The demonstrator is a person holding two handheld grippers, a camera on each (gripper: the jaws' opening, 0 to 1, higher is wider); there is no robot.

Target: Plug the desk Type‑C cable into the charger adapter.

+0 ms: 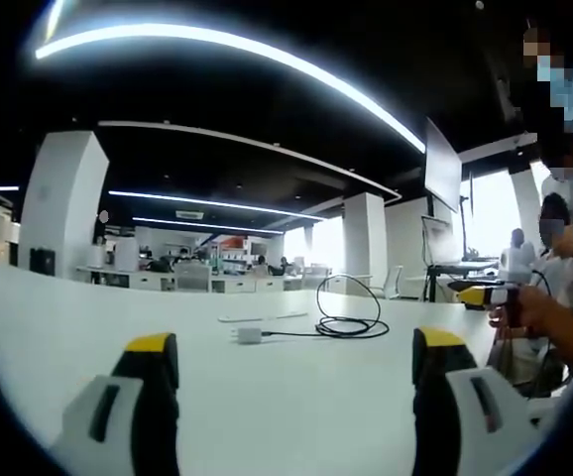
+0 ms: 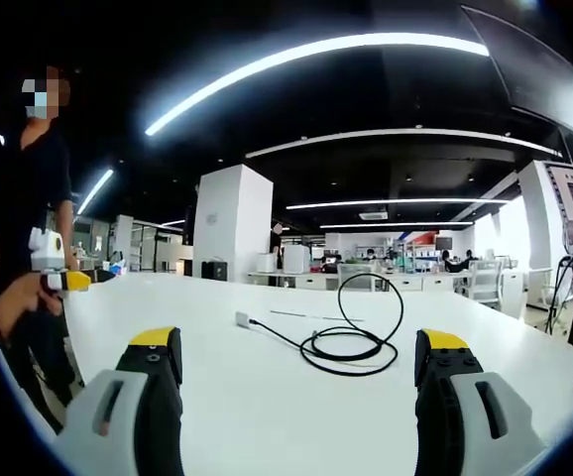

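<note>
You have not begun the plugging yet: the black cable (image 2: pixel 346 342) lies coiled on the white table (image 2: pixel 267 416), one end running to the small white adapter (image 2: pixel 242 319); whether that end is seated you cannot tell at this distance. Your left gripper (image 1: pixel 296 382) and right gripper (image 2: pixel 301 382) both stand with jaws wide apart, holding nothing, well short of the cable. In the left gripper view the adapter (image 1: pixel 249 335) sits just beside the coil (image 1: pixel 351 325). No brand, label or writing reads anywhere
</note>
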